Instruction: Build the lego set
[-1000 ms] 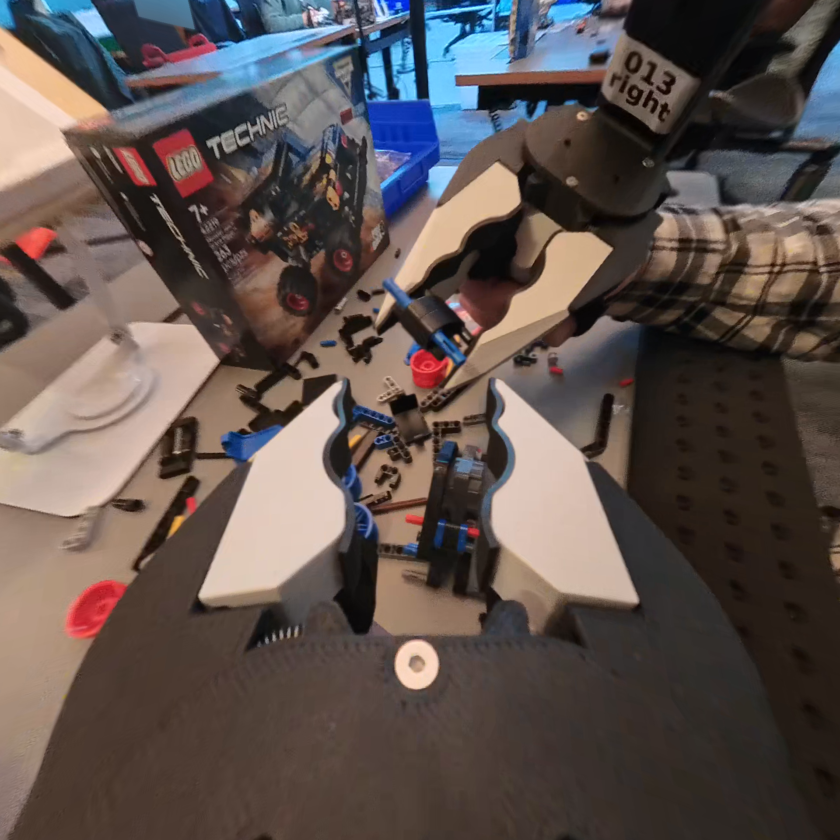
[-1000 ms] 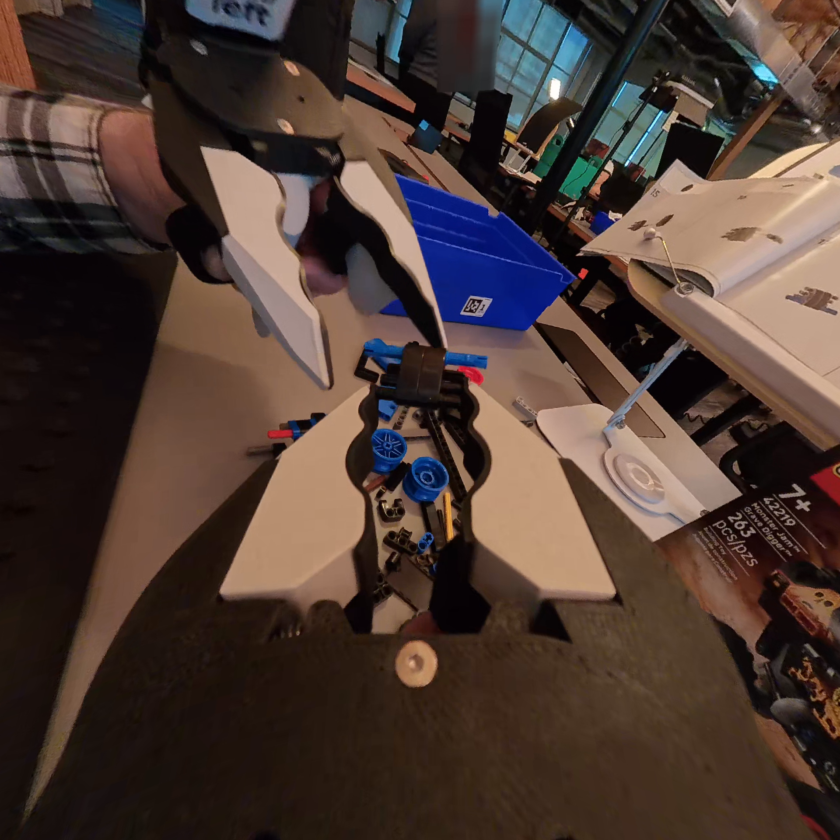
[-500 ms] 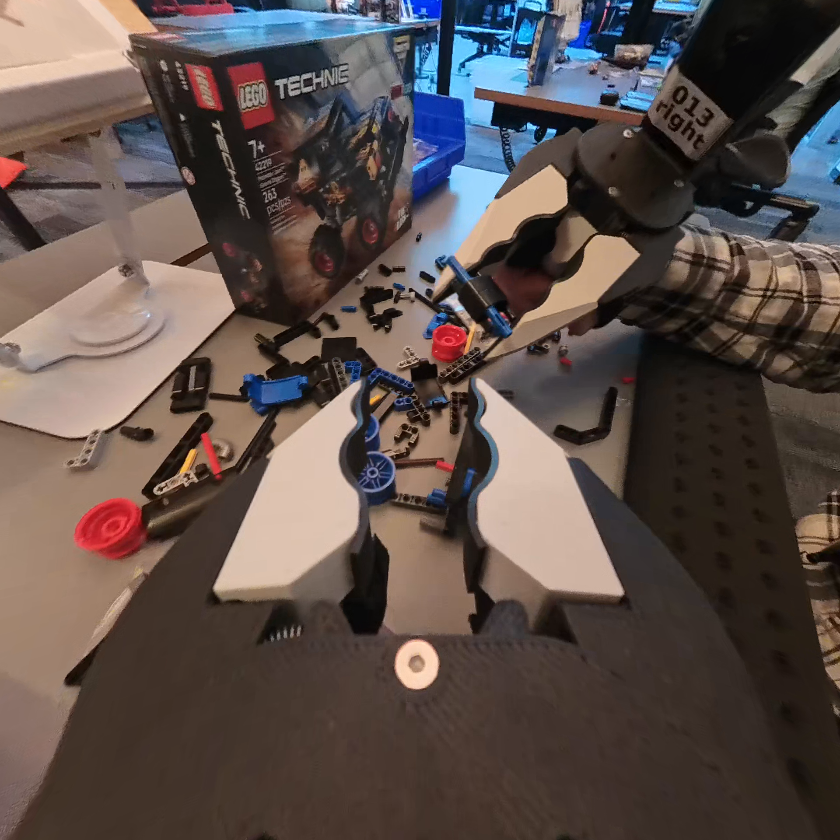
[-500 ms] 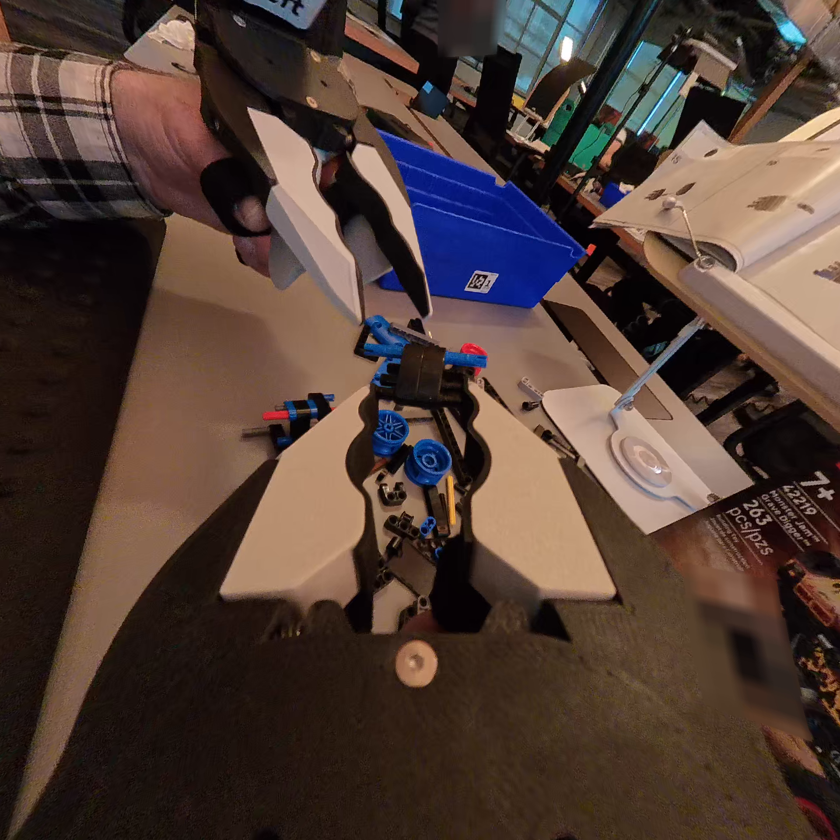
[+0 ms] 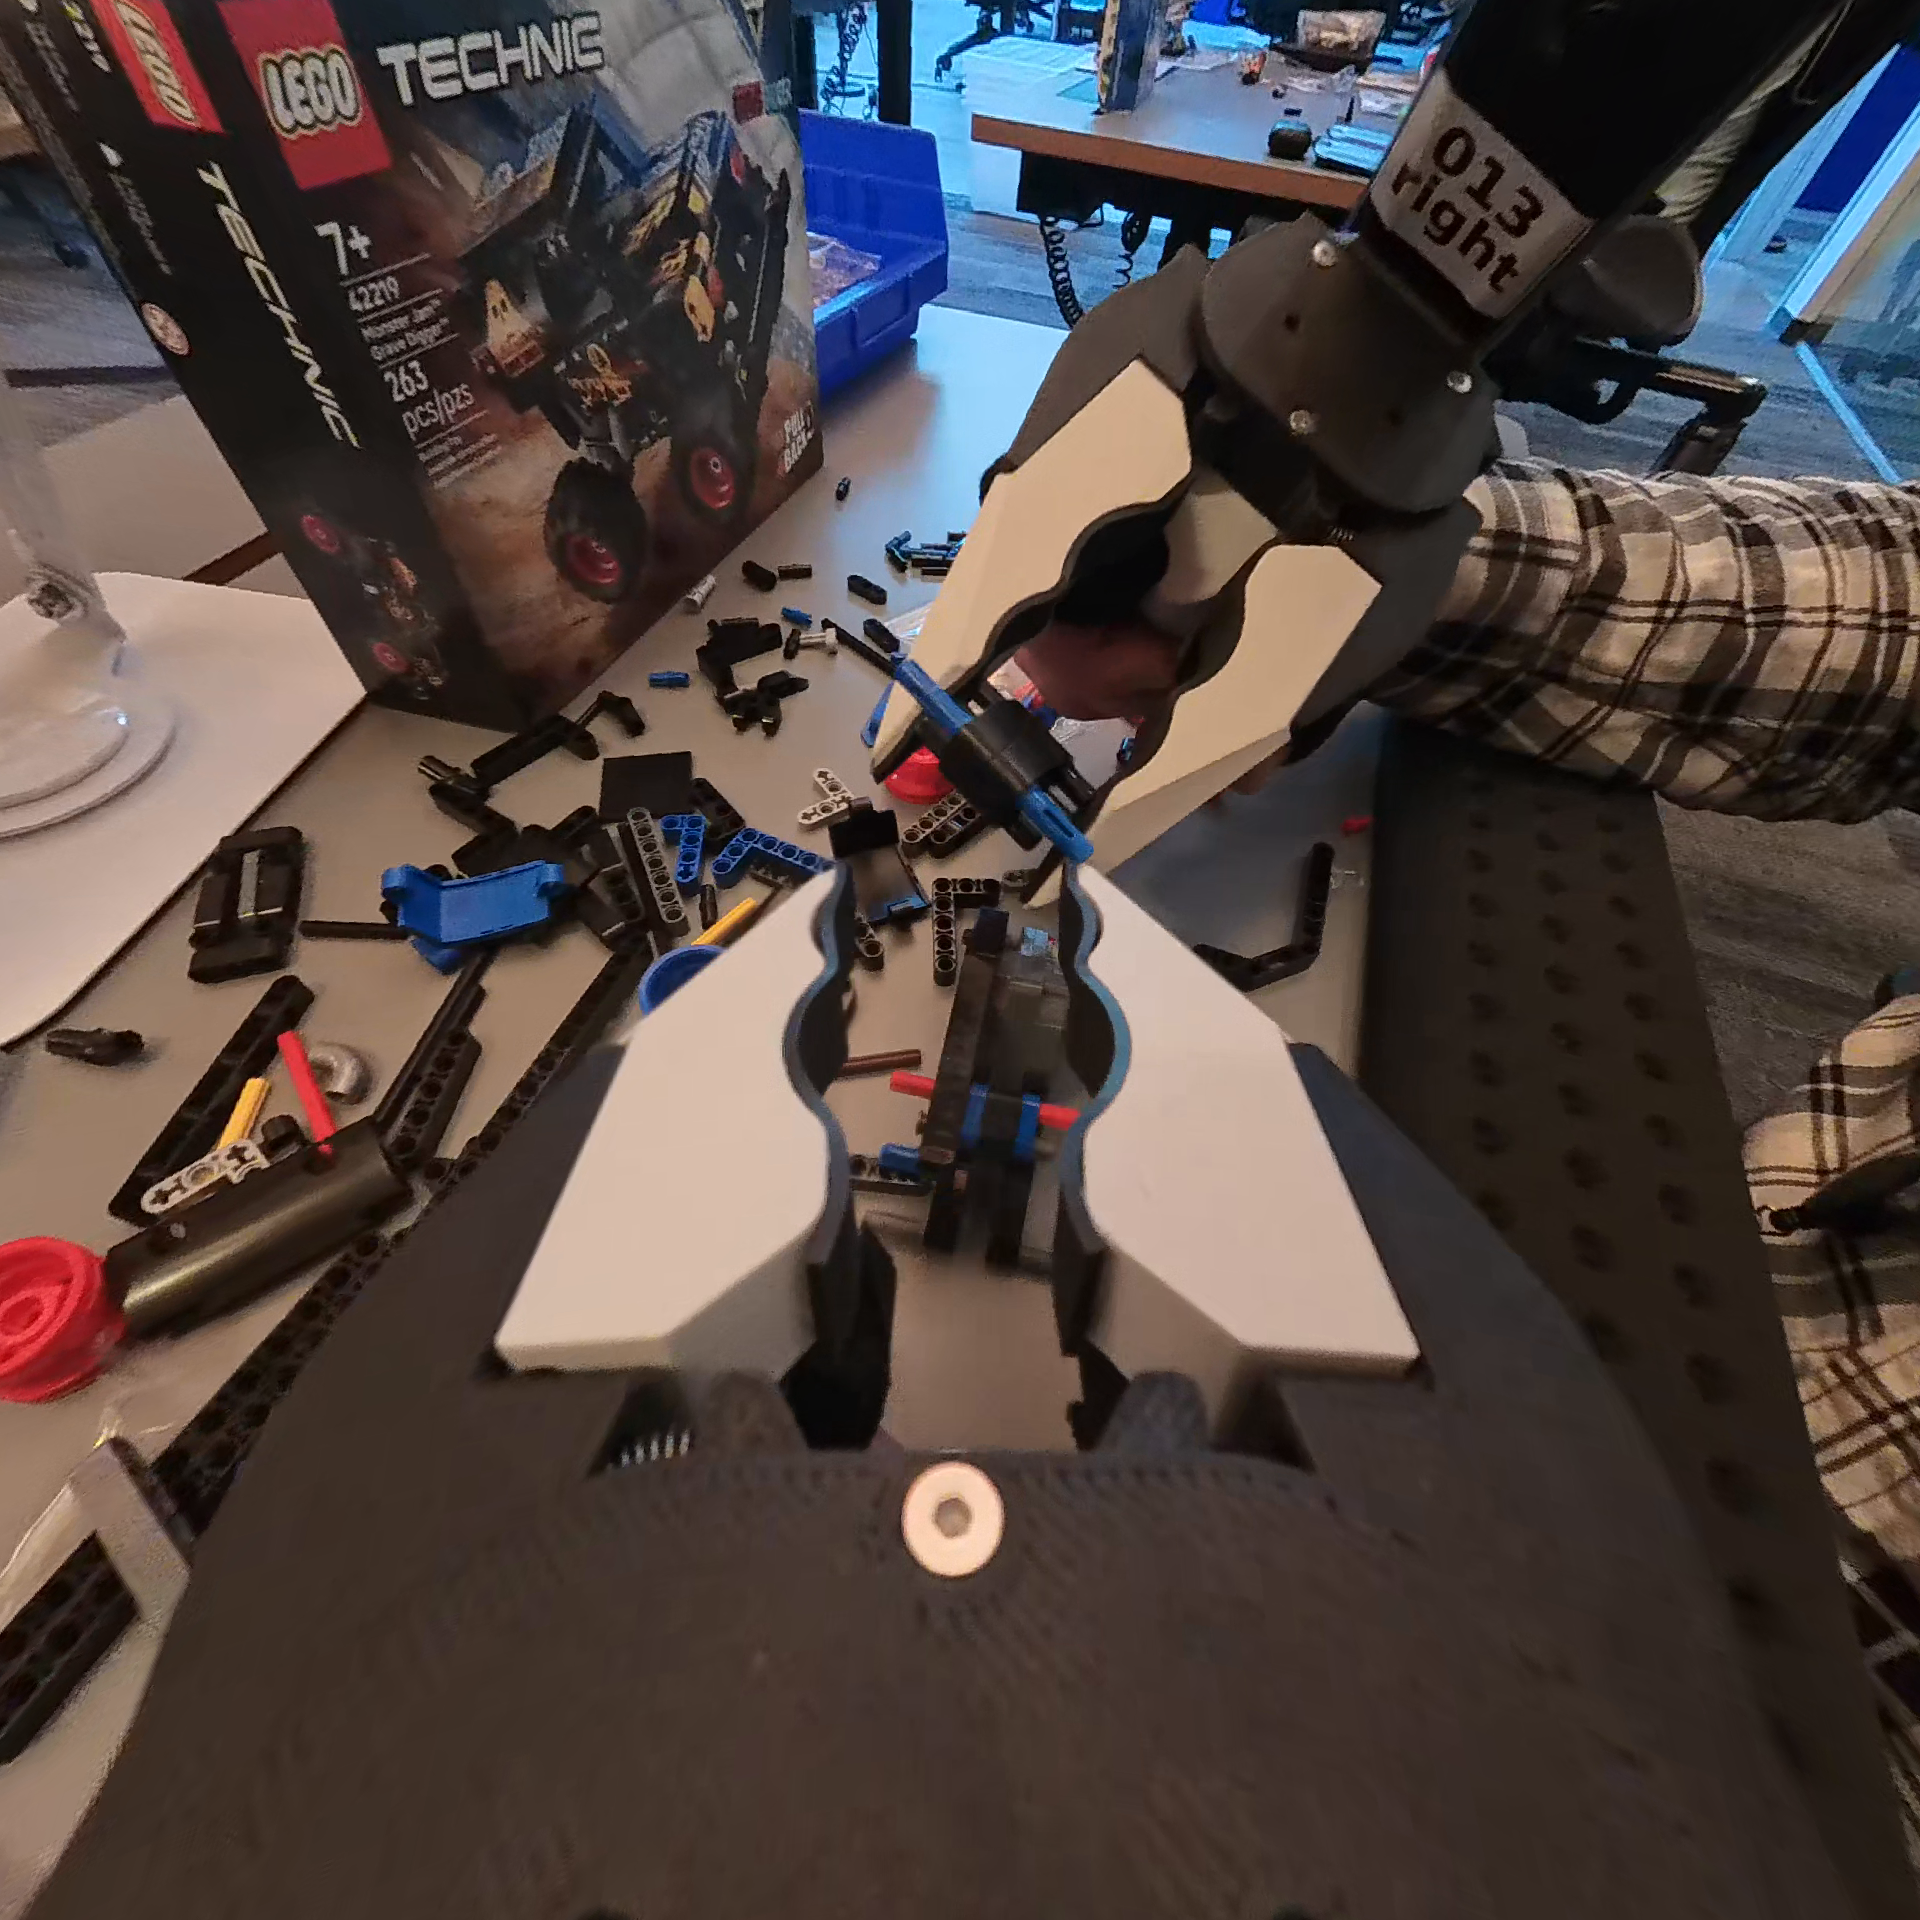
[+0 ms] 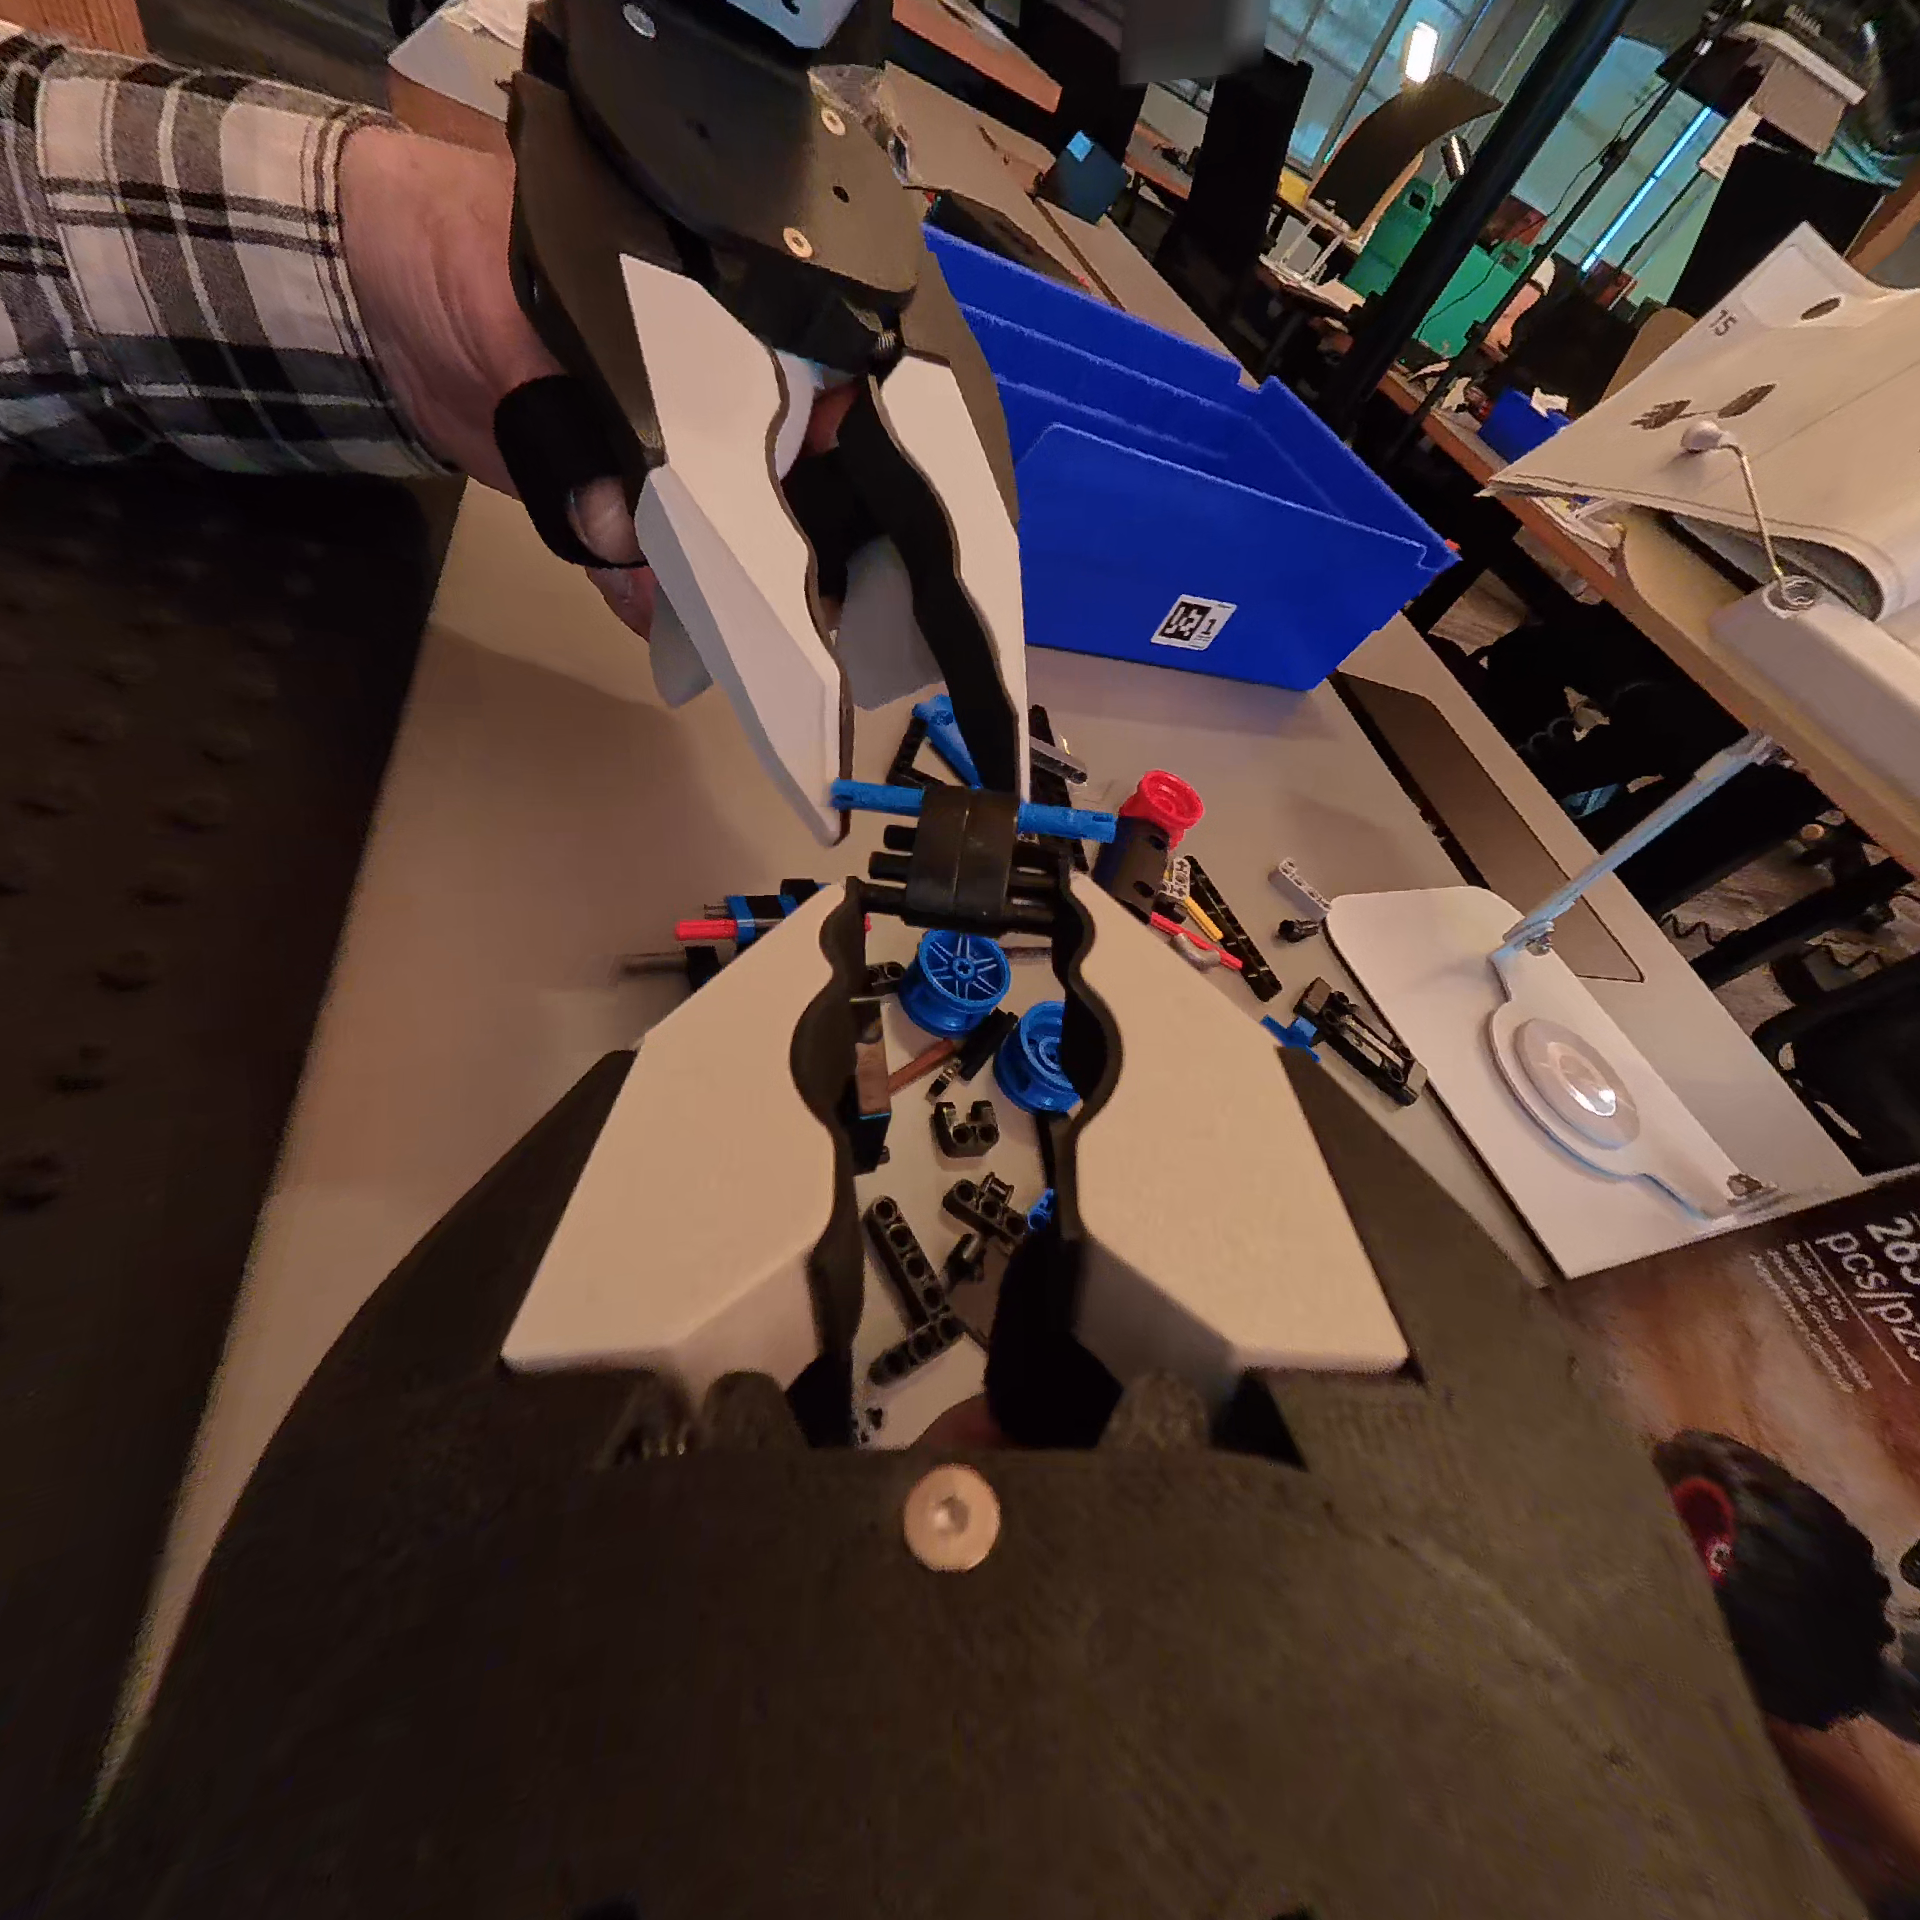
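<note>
Judging by the loose glossy plastic beams, pins and ribbed wheels strewn across the matte grey counter (image 5: 1195, 883) beside the printed cardboard set box (image 5: 468, 343) toward its far edge, the build is barely begun. Only a blocky black-and-blue chassis piece (image 5: 997, 1101) lies assembled between the left gripper (image 5: 951, 904)'s parted, empty fingers. The right gripper (image 6: 961, 894) clamps a small black connector on a blue axle (image 6: 961, 842) at its fingertips, above the pile.
</note>
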`<state>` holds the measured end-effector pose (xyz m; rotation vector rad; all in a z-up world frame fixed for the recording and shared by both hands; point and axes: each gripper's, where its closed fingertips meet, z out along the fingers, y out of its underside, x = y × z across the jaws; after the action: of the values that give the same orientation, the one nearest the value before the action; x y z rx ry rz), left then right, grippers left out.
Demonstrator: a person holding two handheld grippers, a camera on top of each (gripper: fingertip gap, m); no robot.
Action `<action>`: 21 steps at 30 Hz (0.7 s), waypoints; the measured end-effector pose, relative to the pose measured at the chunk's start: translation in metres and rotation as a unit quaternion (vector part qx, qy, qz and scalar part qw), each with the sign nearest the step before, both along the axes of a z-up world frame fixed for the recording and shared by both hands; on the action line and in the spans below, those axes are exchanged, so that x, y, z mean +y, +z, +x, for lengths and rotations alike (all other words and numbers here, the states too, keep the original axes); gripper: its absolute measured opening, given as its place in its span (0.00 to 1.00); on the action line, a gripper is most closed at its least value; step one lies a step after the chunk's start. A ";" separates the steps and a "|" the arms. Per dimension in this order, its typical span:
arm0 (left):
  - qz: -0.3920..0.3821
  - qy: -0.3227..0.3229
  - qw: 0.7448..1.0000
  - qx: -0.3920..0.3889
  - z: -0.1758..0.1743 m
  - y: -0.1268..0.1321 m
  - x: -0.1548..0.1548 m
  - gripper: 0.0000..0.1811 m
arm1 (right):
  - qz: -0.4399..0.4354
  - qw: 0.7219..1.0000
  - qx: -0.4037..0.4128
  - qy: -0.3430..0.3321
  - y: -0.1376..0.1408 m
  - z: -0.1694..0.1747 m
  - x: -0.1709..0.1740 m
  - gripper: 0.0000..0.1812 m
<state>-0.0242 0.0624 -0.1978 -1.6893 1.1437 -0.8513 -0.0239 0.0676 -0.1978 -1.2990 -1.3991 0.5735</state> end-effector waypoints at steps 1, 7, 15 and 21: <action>-0.002 -0.001 1.000 0.000 0.001 -0.001 0.000 0.20 | 0.003 1.000 -0.001 -0.001 0.000 0.000 0.000 0.19; -0.044 -0.034 0.996 -0.072 0.005 0.019 -0.009 0.22 | 0.029 0.999 -0.015 -0.003 0.000 0.002 0.000 0.19; -0.062 -0.063 0.993 -0.084 0.011 0.019 -0.016 0.25 | 0.043 0.999 -0.017 -0.006 0.000 -0.001 -0.001 0.19; -0.048 -0.052 0.993 -0.096 0.010 0.025 -0.011 0.27 | 0.063 0.997 -0.021 -0.032 0.003 0.003 0.007 0.18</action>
<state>-0.0142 0.0512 -0.1728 -1.5954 1.0807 -1.1251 -0.0208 0.0745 -0.1953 -1.2566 -1.4009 0.4112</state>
